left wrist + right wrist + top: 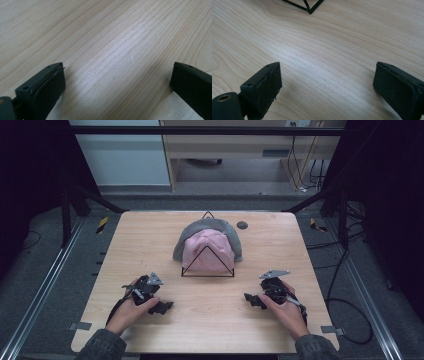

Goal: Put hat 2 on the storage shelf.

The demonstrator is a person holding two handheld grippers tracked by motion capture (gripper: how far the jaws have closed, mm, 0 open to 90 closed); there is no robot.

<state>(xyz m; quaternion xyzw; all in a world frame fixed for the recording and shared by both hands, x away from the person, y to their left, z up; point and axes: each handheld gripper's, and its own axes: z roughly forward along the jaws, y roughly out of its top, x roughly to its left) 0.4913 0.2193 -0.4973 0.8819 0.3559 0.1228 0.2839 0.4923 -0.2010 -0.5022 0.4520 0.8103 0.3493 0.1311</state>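
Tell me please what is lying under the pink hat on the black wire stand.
A grey hat lies under the pink hat, its edge showing behind and at both sides. The black wire stand carries both. How the stand runs beneath them is covered.

I can read no writing, label, brand, number or sign anywhere here, on any surface.
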